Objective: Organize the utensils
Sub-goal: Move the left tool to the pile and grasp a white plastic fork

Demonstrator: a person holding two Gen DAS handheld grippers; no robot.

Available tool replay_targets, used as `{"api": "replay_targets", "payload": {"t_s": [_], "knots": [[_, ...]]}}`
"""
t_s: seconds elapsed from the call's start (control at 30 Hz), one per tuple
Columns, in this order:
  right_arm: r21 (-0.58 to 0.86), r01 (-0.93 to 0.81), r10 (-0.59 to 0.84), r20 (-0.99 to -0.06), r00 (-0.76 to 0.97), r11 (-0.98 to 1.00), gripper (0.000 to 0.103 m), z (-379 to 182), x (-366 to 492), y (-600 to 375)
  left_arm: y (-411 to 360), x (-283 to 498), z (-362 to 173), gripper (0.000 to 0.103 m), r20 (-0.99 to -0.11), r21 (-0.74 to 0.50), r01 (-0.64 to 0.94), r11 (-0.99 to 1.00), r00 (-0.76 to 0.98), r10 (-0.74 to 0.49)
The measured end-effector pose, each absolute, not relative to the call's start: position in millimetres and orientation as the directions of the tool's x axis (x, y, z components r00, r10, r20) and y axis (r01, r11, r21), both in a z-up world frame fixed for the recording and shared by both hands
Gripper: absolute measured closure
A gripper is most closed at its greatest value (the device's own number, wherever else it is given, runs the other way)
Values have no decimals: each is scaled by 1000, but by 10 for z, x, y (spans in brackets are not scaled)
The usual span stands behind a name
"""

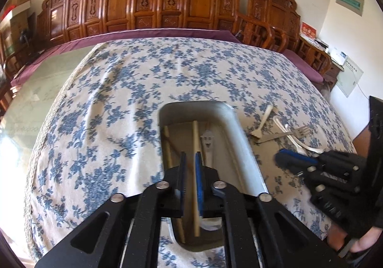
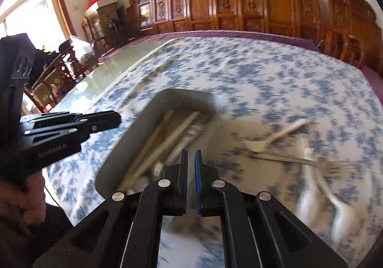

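Jaws of the left hand-held gripper point(image 1: 190, 167) stand narrowly apart over the tray point(image 1: 241, 138), a chopstick point(image 1: 195, 134) showing between them unpinched. Right hand-held gripper point(image 2: 190, 167), closed and empty, faces the forks and spoons point(image 2: 282, 155) awaiting collection on the surface point(image 2: 275, 76).
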State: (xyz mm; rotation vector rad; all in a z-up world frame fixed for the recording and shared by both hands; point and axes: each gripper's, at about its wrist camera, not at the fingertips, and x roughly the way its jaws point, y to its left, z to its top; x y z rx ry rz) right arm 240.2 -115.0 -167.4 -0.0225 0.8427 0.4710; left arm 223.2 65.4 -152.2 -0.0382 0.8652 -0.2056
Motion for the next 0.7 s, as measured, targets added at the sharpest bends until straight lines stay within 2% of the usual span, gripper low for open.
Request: {"api": "replay_targets", "payload": {"t_s": [0.1,0.2,0.47,0.57,0.7], "knots": [[126,-371,341,-725,598,920,96,-1623,2331,-1484,536,2206,-1512,75,-746,-112,192,975,632,-211],[105,-335,301,-731,613,936,96,-1602,2287,-1770,419,2181,-1524,70,-746,-111,217,970,626,-226],[98,-239,231,-740,632,966,96,-1611,2148,-2366,157,2079,-1529,68,-741,-111,280,953,616,-267],[104,-221,223,-743,631,970,88,-1616,2096,-2475,64,2030,-1519,68,-737,-112,298,948,616,-281],[98,-217,217,-743,634,971,86,-1588,2040,-2578,-47,1991,-1515,68,-744,-101,296,950,611,-269]]}}
